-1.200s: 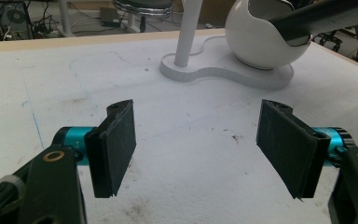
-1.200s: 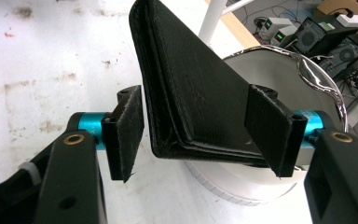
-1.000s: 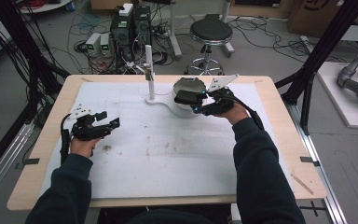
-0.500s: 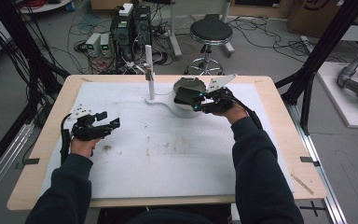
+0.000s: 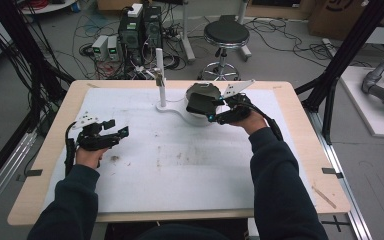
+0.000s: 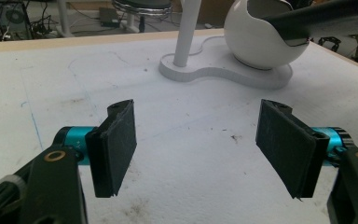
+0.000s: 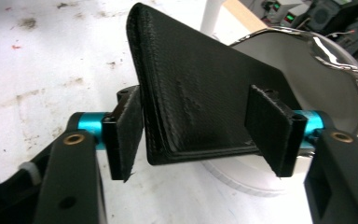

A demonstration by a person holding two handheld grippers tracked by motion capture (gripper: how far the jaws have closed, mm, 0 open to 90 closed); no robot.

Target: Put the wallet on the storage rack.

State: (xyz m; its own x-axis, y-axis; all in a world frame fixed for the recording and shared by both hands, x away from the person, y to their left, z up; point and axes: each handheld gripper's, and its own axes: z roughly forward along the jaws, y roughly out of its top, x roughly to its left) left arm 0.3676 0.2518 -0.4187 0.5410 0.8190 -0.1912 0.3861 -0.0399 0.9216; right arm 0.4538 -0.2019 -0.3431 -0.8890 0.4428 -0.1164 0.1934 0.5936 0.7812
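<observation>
A flat black leather-like pouch point(image 7: 200, 98) lies tilted across the rim of a white bowl point(image 7: 328, 70) at the back middle of the table. My right gripper point(image 7: 205, 135) straddles the pouch's near end. Its jaws have just been opening, and the pads stand a little off the pouch, so it rests on the bowl. In the high view the right gripper point(image 5: 207, 111) reaches the pouch point(image 5: 198, 101) from the right. My left gripper point(image 5: 122, 132) hovers over the table's left side, open and with nothing in it point(image 6: 200, 149).
The bowl point(image 6: 256, 42) sits on a flat white base point(image 6: 242, 74) that also carries an upright white post point(image 5: 161, 80) to its left. A stained white mat point(image 5: 180, 160) covers the wooden table. A stool and cables stand beyond the far edge.
</observation>
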